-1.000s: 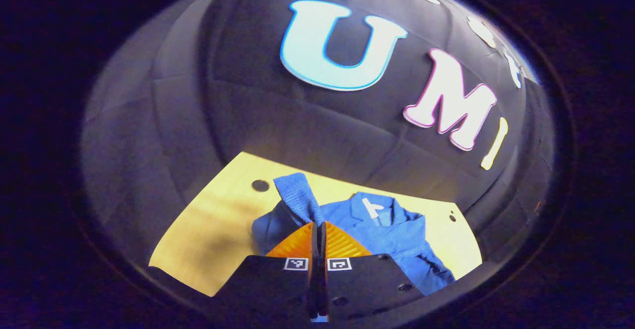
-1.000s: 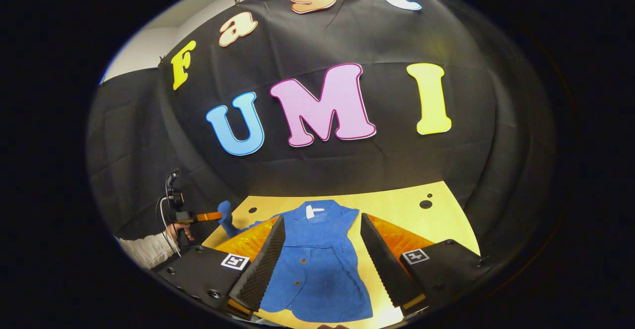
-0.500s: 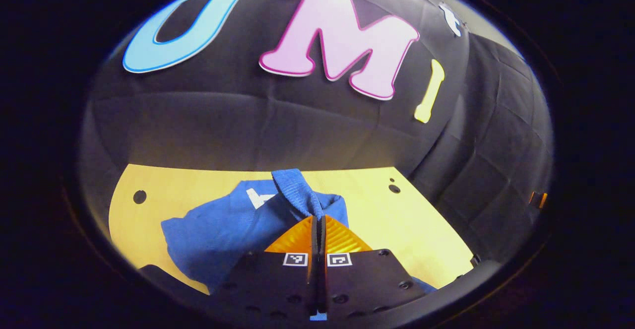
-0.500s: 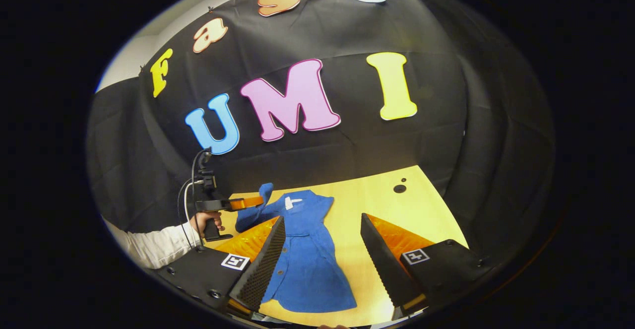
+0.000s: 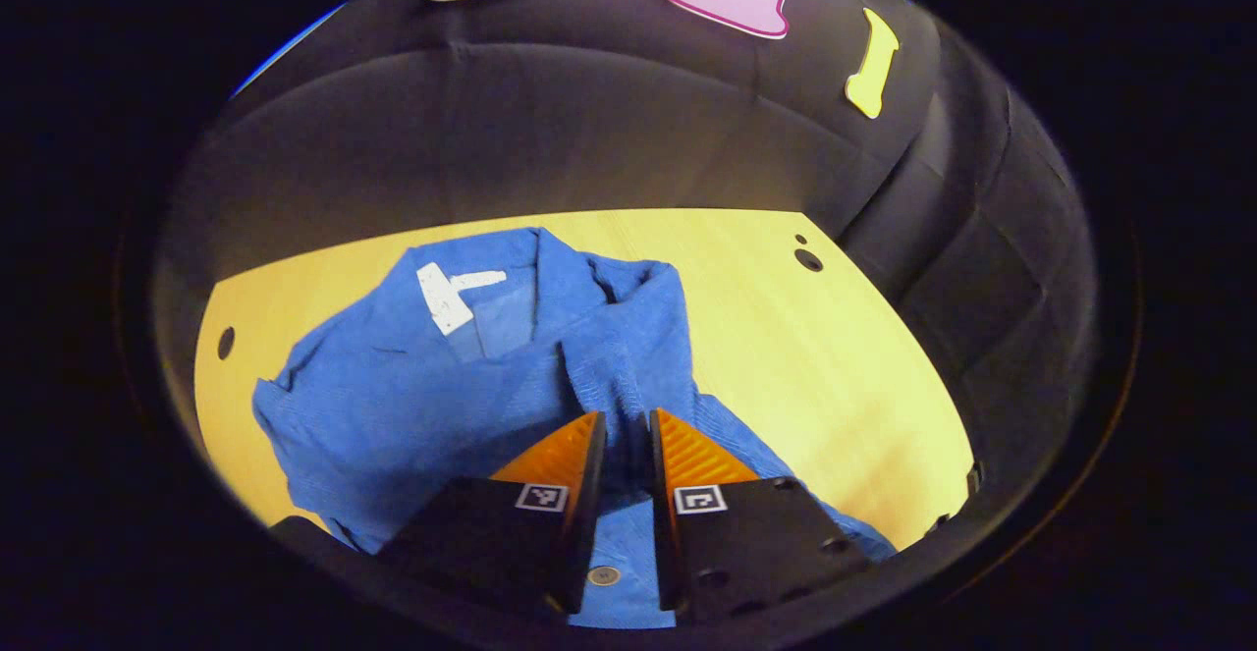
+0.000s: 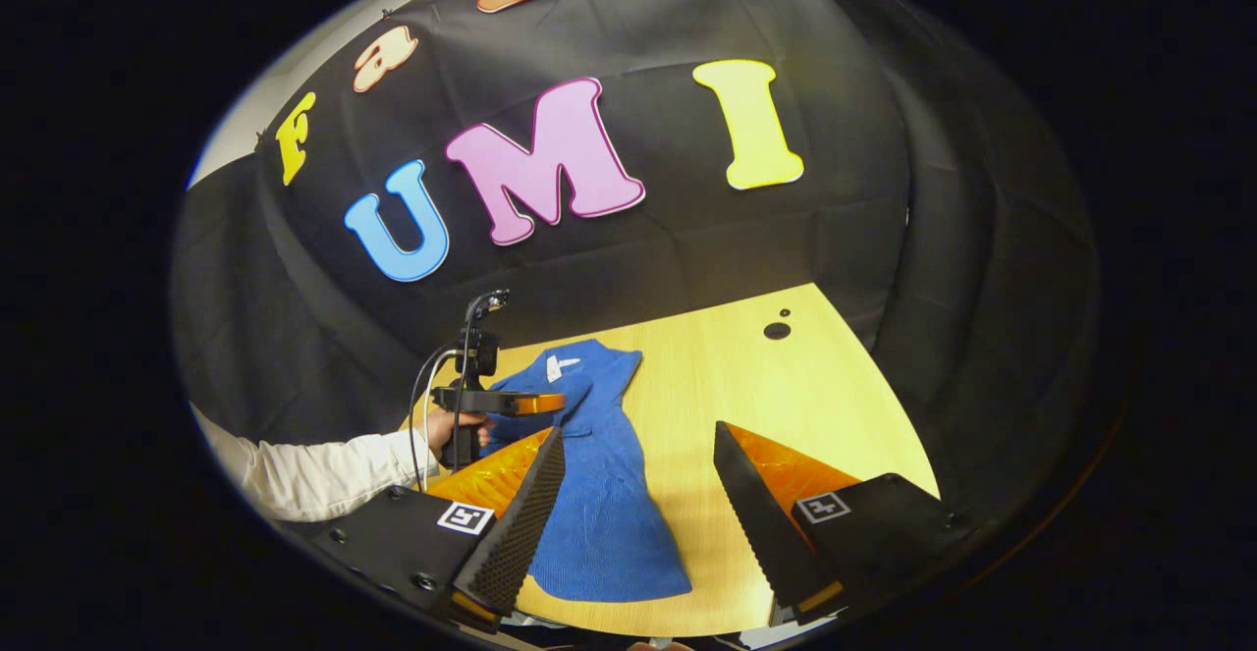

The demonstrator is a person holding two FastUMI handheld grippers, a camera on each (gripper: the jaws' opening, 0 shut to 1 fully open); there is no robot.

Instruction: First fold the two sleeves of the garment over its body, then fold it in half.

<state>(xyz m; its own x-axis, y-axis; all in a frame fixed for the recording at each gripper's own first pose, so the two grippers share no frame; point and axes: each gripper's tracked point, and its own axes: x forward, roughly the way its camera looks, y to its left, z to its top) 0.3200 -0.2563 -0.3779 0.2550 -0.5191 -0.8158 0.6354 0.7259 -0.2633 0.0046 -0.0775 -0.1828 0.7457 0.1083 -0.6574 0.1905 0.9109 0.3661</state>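
Note:
A blue garment [image 5: 412, 386] lies on the yellow table [image 5: 835, 356], white collar tag [image 5: 447, 298] facing up. One sleeve [image 5: 599, 376] is laid across its body and runs down between the fingers of my left gripper [image 5: 624, 425], whose jaws stand slightly parted just above the cloth. In the right gripper view the garment [image 6: 604, 504] looks long and narrow. My right gripper [image 6: 638, 455] hovers wide open over its lower part, holding nothing. The left gripper [image 6: 535, 403] also shows there, over the garment's upper left.
A hand [image 6: 452, 430] in a white sleeve [image 6: 314, 464] holds the left gripper, with a cable running up from it. Bare table [image 6: 776, 396] stretches to the right of the garment, with a dark hole [image 6: 777, 330] near the back edge. Black cloth walls close the table in.
My left gripper carried the sleeve across and down onto the garment's body, and its jaws have parted. The right gripper stayed open and turned a little to the right.

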